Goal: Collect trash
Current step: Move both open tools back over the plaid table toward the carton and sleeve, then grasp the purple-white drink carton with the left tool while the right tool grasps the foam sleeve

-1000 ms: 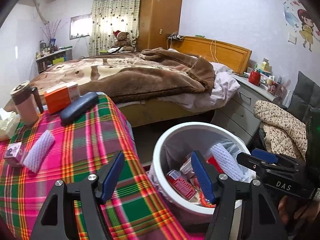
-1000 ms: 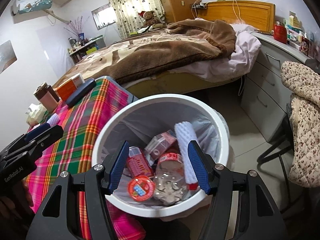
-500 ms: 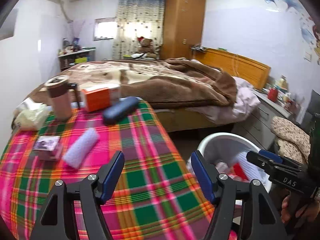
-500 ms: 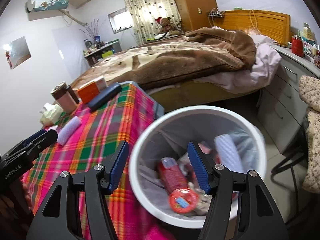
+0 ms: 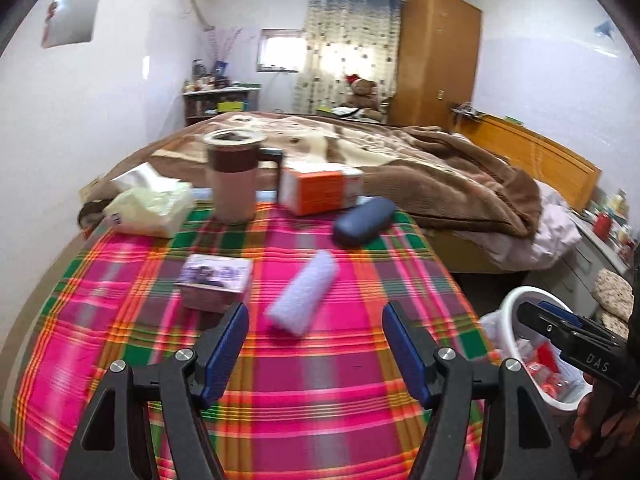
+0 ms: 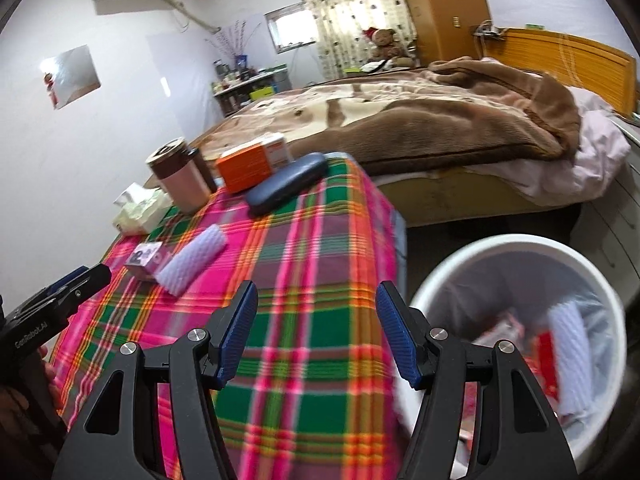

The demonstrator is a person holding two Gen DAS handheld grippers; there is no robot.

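Observation:
A white foam sleeve (image 5: 303, 296) lies on the plaid table (image 5: 320, 400), with a small purple-topped carton (image 5: 214, 283) to its left. Both also show in the right wrist view: the sleeve (image 6: 194, 261) and the carton (image 6: 144, 259). My left gripper (image 5: 315, 350) is open and empty, just short of the sleeve. My right gripper (image 6: 317, 338) is open and empty over the table's right edge, beside the white trash bin (image 6: 480, 252), which holds a foam sleeve (image 6: 570, 356) and red wrappers. The bin also shows at the right of the left wrist view (image 5: 510, 308).
At the table's far side stand a pink-and-brown mug (image 5: 234, 178), a tissue pack (image 5: 150, 210), an orange box (image 5: 320, 192) and a dark blue glasses case (image 5: 364, 220). A bed with a brown blanket (image 5: 420, 168) lies beyond. Drawers (image 5: 588, 256) stand right.
Both grippers have swung left, away from the bin and toward the table. The left view now faces the sleeve and carton; the bin has slid to the right in both views.

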